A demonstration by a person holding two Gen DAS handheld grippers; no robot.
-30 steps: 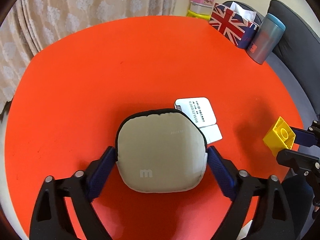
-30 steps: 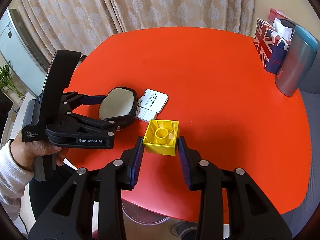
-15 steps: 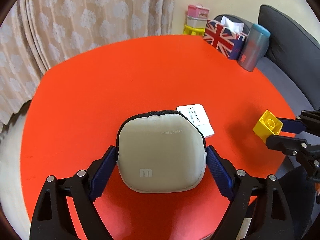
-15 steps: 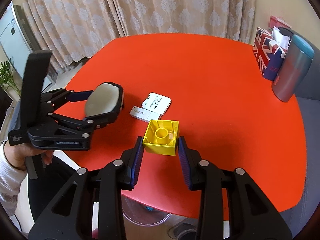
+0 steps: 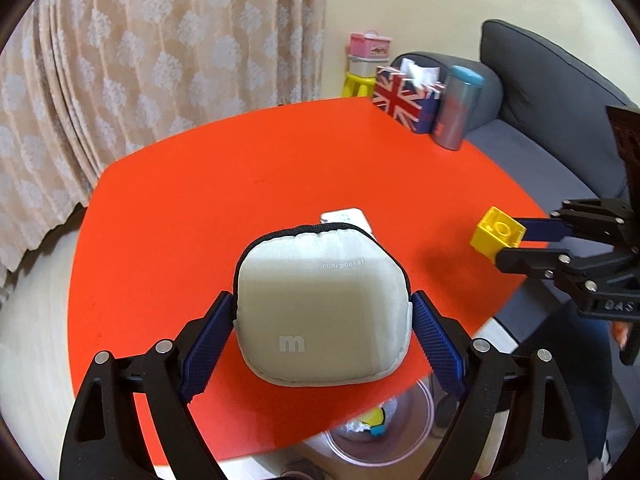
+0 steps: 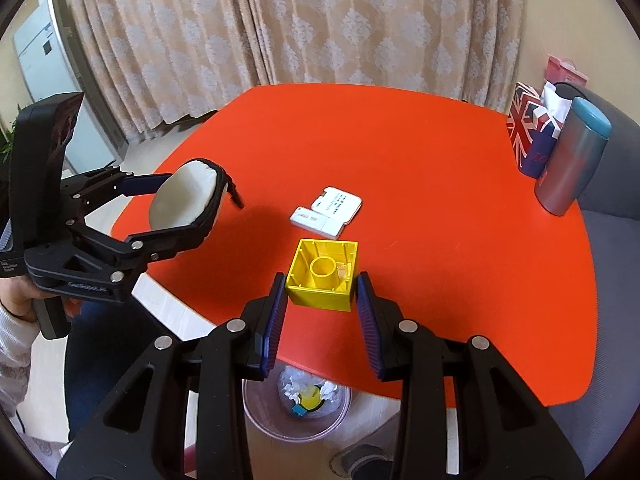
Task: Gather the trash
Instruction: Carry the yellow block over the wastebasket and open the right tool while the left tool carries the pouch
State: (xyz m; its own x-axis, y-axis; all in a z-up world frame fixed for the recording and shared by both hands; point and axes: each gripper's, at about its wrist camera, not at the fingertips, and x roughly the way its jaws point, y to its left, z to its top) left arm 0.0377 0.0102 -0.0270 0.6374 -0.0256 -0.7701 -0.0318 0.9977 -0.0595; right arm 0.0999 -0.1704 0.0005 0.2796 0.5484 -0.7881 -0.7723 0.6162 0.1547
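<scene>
At lower centre of the left wrist view, the left hand-held gripper [image 5: 322, 316] clamps a padded grey pouch [image 5: 320, 308] by its side edges; it looks soft, light and squashy. The right hand-held gripper [image 6: 322, 300] pinches a rigid, hollow yellow block [image 6: 324, 274] by flat sides, above the desk [image 6: 400, 152] edge and bin [image 6: 296, 408].
</scene>
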